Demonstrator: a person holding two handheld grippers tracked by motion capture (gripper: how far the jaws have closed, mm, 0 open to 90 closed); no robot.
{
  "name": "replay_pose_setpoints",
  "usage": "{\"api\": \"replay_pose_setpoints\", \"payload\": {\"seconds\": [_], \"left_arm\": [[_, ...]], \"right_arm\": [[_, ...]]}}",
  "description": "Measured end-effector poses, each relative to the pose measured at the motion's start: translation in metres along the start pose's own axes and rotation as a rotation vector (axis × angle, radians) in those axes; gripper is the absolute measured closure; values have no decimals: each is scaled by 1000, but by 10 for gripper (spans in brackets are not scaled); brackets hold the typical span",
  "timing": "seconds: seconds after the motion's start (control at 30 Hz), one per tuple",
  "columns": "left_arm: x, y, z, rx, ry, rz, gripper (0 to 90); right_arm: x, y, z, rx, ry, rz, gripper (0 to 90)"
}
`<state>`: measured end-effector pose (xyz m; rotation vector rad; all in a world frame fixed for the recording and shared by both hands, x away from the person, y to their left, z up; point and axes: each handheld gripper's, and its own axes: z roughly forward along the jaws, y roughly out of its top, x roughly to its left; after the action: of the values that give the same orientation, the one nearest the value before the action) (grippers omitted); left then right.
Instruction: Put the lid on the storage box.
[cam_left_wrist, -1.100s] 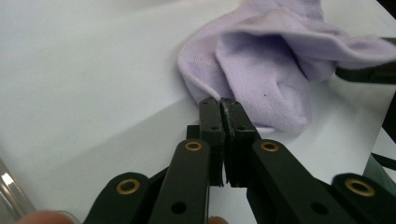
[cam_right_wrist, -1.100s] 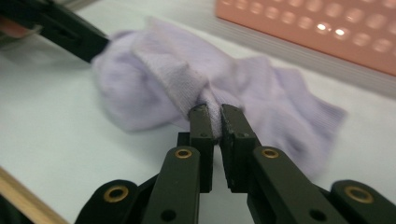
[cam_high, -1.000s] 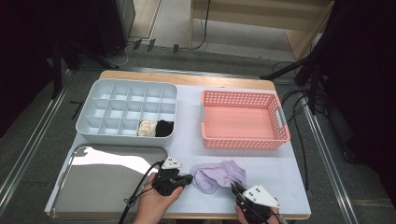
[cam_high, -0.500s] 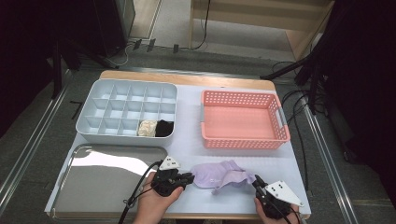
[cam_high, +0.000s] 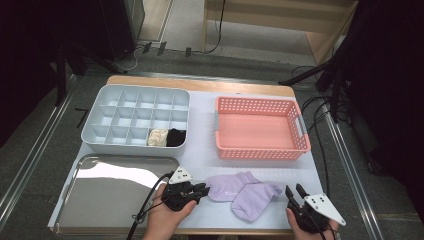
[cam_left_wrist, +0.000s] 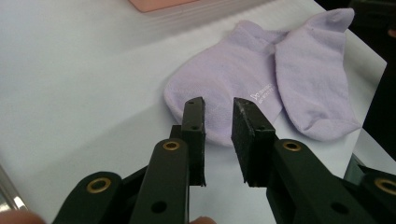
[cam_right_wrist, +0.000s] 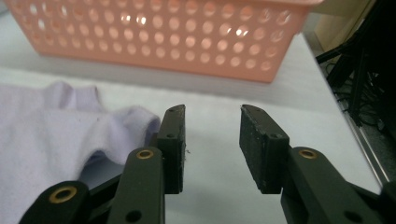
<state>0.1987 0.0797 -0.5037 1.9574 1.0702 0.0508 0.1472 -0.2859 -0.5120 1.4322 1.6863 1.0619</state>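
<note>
The lilac socks (cam_high: 244, 192) lie flat on the bench (cam_high: 202, 125), between the two claws and in front of the pink basket (cam_high: 260, 127); the left claw (cam_left_wrist: 218, 109), its jaws just opening to a narrow gap and holding nothing, sits at their left edge; the right claw (cam_right_wrist: 209, 116), also just opening and wider, stands empty just right of them.
</note>
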Motion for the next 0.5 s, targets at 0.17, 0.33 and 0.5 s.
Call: {"api": "replay_pose_setpoints", "payload": {"seconds": [0.17, 0.33, 0.5], "left_arm": [[-1, -1, 2, -3, 0, 10, 749], [-2, -1, 2, -11, 0, 18, 747], [-1, -1, 2, -8, 3, 9, 747]], "right_arm": [[20, 0, -11, -25, 146, -29, 647], [43, 1, -14, -54, 250, -35, 670], [72, -7, -8, 19, 413, -124, 700]]}}
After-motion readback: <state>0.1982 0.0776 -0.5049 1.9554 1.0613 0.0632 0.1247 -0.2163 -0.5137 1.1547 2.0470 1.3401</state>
